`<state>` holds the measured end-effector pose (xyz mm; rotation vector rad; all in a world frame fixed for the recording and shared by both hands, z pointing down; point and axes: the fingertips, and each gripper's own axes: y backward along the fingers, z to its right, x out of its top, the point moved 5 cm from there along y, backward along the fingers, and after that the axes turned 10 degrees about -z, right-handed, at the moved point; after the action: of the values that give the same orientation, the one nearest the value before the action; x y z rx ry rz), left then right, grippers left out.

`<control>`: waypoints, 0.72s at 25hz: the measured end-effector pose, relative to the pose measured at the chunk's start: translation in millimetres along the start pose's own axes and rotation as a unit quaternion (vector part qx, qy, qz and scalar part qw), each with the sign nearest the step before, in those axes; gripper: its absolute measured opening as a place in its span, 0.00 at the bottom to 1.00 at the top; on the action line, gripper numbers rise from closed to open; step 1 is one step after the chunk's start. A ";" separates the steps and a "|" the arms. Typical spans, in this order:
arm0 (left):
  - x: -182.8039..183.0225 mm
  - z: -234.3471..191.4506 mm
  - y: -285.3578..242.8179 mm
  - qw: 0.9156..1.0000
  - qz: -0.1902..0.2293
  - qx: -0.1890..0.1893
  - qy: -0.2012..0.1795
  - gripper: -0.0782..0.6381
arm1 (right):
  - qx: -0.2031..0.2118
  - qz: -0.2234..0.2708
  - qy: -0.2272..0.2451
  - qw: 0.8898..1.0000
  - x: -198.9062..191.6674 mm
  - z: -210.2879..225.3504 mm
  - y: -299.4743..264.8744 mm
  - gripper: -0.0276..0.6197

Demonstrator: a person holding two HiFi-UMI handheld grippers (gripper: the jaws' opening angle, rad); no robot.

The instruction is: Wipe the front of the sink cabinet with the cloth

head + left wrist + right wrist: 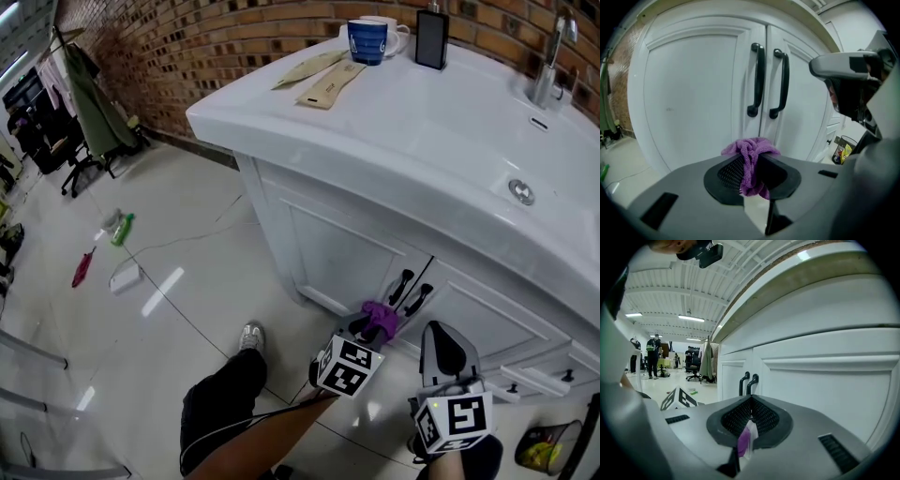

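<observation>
Down low at the white sink cabinet [356, 253], square on to its double doors. Up close to the two black door handles [769, 80] with the left gripper [752, 161], clamped tight on the bunched purple cloth [751, 154]. Just beside it with the right gripper [750, 401], pinched together on nothing, pointing at the door panel.
</observation>
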<state>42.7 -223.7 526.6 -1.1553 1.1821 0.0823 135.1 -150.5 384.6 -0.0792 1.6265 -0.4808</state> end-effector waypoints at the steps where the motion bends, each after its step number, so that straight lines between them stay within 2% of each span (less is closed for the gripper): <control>1: -4.0 -0.8 -4.8 1.000 -0.003 0.000 0.004 0.23 | 0.001 -0.003 0.000 1.000 -2.3 0.4 -2.0 0.05; 18: -86.8 -24.1 -81.7 0.995 -0.087 -0.002 0.042 0.23 | 0.004 -0.055 -0.015 0.998 -42.0 7.0 -26.4 0.05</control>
<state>36.1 -237.0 647.4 -1.2707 1.1498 -0.0986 141.0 -162.4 433.0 -0.1705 1.5954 -0.5679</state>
